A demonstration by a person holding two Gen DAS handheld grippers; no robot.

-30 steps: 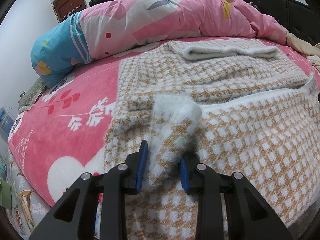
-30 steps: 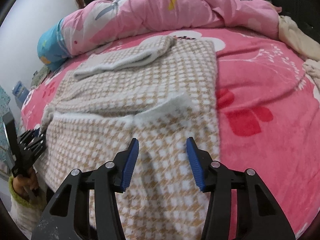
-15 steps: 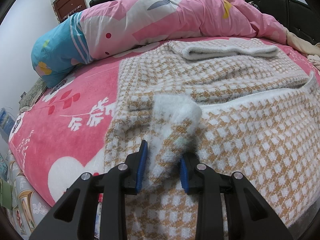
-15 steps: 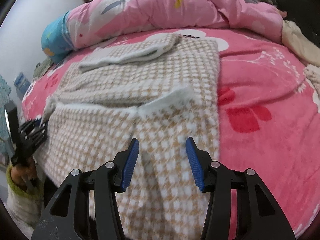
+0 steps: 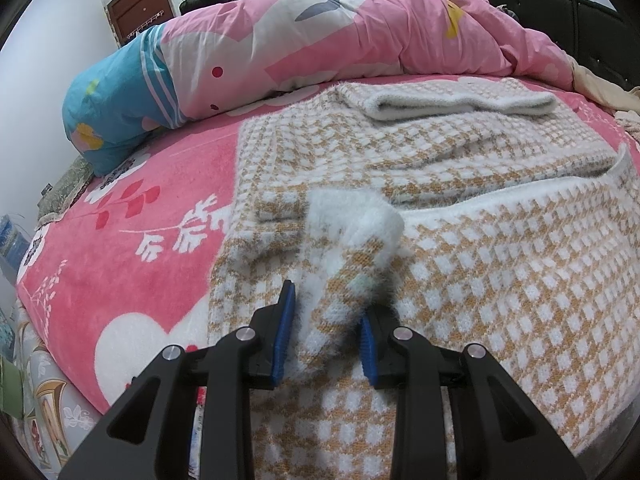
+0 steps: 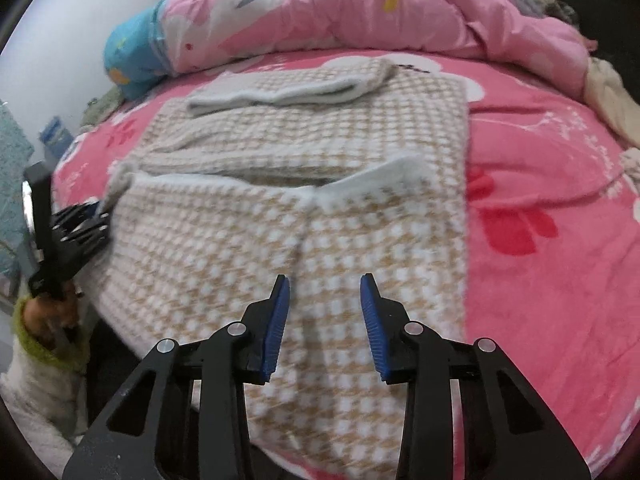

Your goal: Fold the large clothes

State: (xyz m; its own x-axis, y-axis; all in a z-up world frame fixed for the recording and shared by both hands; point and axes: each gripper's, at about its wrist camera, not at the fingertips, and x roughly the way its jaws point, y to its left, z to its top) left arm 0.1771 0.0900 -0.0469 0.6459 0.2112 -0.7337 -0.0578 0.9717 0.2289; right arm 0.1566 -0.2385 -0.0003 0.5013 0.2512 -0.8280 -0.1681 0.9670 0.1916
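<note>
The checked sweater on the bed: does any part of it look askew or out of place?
Mostly neat. On the sweater, the folded-up white hem is uneven: its right corner lifts higher. The left gripper pinches a bunched-up fold. The right gripper is closing over flat fabric, not yet gripping.

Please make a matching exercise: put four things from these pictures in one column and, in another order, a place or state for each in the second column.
Column one:
1. left hand-held gripper
2. right hand-held gripper
3. checked sweater
4. pink quilt

Column two:
A. heaped at the far side of the bed
B. clamped on a fluffy fold of knit
C. lying flat, partly folded, on the pink bedspread
D. above the knit, pads apart, nothing pinched

Pairs: 1-B, 2-D, 3-C, 4-A
</note>
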